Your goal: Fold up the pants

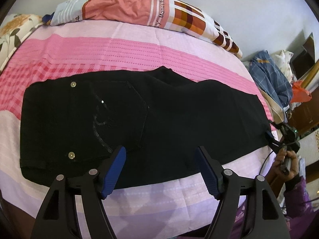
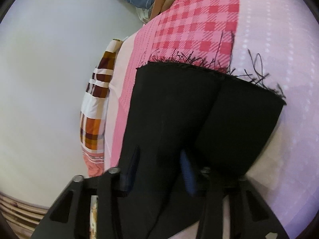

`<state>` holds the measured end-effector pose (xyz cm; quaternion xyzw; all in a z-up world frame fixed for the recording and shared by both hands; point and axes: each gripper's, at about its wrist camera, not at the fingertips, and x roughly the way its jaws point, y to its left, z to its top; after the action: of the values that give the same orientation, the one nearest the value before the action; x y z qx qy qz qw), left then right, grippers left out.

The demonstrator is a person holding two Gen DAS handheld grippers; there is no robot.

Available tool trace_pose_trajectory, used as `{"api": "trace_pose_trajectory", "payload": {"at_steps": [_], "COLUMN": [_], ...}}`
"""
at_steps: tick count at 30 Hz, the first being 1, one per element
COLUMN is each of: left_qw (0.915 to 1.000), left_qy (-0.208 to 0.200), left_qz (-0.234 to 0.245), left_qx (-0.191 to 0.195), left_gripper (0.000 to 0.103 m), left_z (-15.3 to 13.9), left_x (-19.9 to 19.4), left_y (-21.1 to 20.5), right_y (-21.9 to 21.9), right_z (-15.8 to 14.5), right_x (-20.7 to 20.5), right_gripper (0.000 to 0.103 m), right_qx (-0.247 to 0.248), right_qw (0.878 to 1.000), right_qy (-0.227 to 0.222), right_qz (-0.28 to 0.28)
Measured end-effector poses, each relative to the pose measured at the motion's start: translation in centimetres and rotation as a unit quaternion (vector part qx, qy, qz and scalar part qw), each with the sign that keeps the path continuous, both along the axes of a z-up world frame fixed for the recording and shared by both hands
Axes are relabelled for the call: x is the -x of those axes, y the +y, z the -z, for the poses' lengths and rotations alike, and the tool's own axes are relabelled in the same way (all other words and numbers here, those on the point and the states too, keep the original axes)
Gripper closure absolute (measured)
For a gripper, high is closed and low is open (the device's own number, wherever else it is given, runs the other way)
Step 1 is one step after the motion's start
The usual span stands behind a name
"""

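Pants [image 1: 139, 123], black, flat on bed [image 1: 119, 47] beyond released left tongs [image 1: 160, 171]. Right tongs [image 2: 159, 171] clenched on leg fabric near frayed hems (pad contact hidden by cloth).

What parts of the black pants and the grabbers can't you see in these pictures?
- Right wrist view: the waist end of the black pants is cut off below, behind the right gripper.
- Right wrist view: its blue pads are blurred and sunk in dark cloth.
- Left wrist view: the frayed leg hems are hidden at the far right behind the other gripper.
- Left wrist view: the pillow's lettering is too small to read fully.
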<state>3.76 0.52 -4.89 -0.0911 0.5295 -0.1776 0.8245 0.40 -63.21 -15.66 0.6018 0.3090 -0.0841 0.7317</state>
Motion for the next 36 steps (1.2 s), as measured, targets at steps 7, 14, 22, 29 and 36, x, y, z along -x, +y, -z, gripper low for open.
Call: {"api": "trace_pose_trajectory", "payload": {"at_steps": [7, 14, 22, 29, 36], "left_qw": [0.9999, 0.9997, 0.9996, 0.9997, 0.9997], "left_qy": [0.006, 0.013, 0.020, 0.016, -0.011], "left_qz": [-0.009, -0.020, -0.019, -0.013, 0.023], "left_qx": [0.006, 0.008, 0.005, 0.011, -0.003], "left_gripper": [0.030, 0.029, 0.029, 0.029, 0.029], "left_z": [0.0, 0.1, 0.3, 0.5, 0.6], "left_x": [0.0, 0.0, 0.4, 0.6, 1.5], "left_y": [0.5, 1.1, 0.9, 0.6, -0.8], "right_y": [0.2, 0.5, -0.1, 0.4, 11.3], "right_z": [-1.8, -3.3, -0.4, -1.3, -2.7], "right_x": [1.8, 4.8, 6.8, 8.2, 4.2], "right_gripper": [0.099, 0.100, 0.101, 0.081, 0.079], "right_qx": [0.026, 0.037, 0.022, 0.001, -0.041], "right_qw": [1.000, 0.999, 0.998, 0.999, 0.987], "right_qy": [-0.006, 0.010, 0.050, 0.020, -0.031], "right_qz": [-0.012, -0.015, 0.002, 0.032, -0.149]}}
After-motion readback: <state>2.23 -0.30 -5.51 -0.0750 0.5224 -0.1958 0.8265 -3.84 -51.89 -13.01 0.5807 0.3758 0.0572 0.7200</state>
